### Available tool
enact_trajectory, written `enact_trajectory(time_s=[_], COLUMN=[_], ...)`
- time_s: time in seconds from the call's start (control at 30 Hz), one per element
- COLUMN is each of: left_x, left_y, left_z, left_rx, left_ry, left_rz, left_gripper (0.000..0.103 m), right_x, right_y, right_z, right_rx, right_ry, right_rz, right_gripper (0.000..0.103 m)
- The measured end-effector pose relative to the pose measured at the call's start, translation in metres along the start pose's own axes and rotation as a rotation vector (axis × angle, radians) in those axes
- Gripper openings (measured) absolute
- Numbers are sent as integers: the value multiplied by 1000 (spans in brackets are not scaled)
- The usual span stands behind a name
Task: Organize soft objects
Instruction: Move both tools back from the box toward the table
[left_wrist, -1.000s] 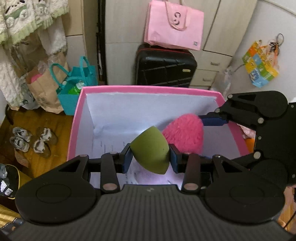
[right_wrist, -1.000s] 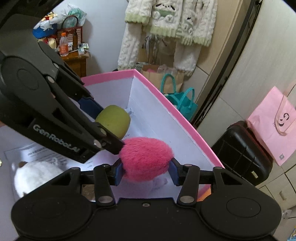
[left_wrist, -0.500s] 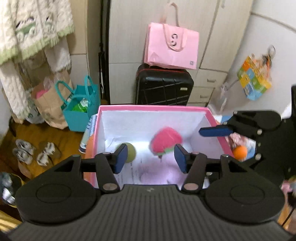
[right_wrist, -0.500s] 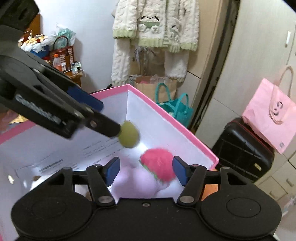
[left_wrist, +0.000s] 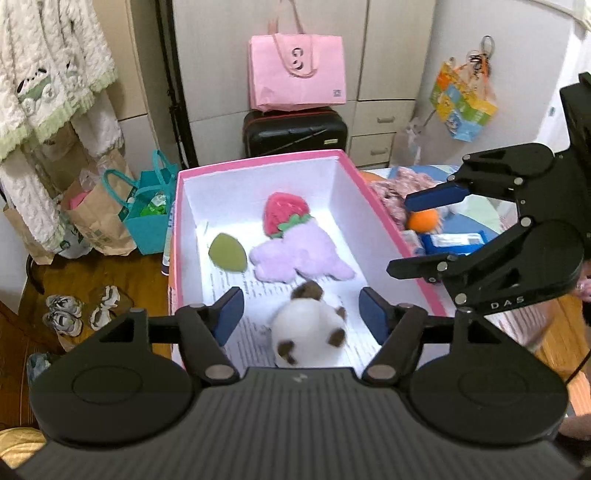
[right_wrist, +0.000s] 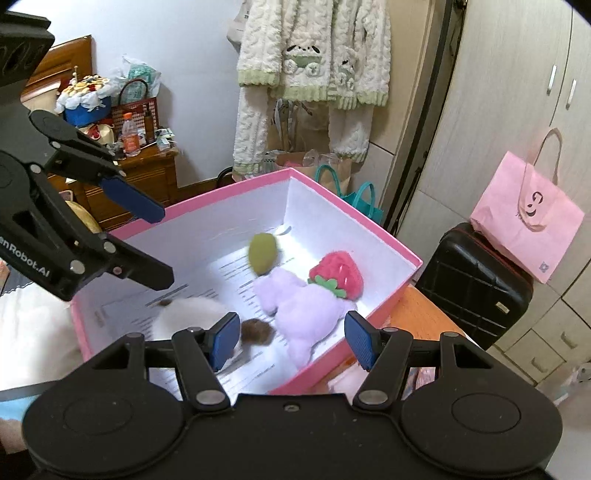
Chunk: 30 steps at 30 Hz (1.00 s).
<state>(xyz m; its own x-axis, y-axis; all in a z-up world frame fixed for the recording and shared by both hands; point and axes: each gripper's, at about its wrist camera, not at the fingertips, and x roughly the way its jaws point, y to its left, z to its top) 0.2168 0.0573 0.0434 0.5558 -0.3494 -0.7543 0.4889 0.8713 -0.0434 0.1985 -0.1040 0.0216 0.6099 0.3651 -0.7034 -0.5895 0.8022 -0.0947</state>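
A pink box (left_wrist: 258, 162) with white inside holds a green egg-shaped sponge (left_wrist: 227, 253), a pink strawberry plush (left_wrist: 282, 212), a lilac plush (left_wrist: 295, 256) and a white and brown plush (left_wrist: 310, 332). My left gripper (left_wrist: 301, 308) hovers above the box's near end, its jaws opening with nothing between the pads. From the right wrist view, the sponge (right_wrist: 262, 253) and strawberry (right_wrist: 338, 271) lie at the far end of the box (right_wrist: 221, 192). My right gripper (right_wrist: 291, 332) hangs open and empty above the lilac plush (right_wrist: 306, 306).
To the right of the box lie an orange ball (left_wrist: 423, 221) and a blue packet (left_wrist: 454, 242). Behind the box stands a black suitcase (left_wrist: 295, 131) with a pink paper bag (left_wrist: 297, 77) on it. A teal bag (left_wrist: 147, 221) and shoes (left_wrist: 74, 314) sit on the floor at left.
Both grippers opened and let go: the green sponge and the pink strawberry plush dropped into the box. Both grippers then drew back and rose above it.
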Motion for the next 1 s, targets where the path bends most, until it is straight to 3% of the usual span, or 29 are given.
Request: enact_trajectory(time_s=[0.4,0.53,1.0], left_x=[-50,-63,-58], left_y=[-42,-57,-113], left_z=[-25,-34,-50], left_rx=[76,131,240], left_ry=[0,-26,20], left_rz=[-75,-94,-132], left_gripper=[75,84,86], right_x=[-59,-76,-132], right_y=[26,32,37], right_z=[-22,-33,-91], right_rx=[0,7,33], right_ry=[-5,-5,-28], right_rz=[-22,-35,-84], right_gripper=[68,68,71])
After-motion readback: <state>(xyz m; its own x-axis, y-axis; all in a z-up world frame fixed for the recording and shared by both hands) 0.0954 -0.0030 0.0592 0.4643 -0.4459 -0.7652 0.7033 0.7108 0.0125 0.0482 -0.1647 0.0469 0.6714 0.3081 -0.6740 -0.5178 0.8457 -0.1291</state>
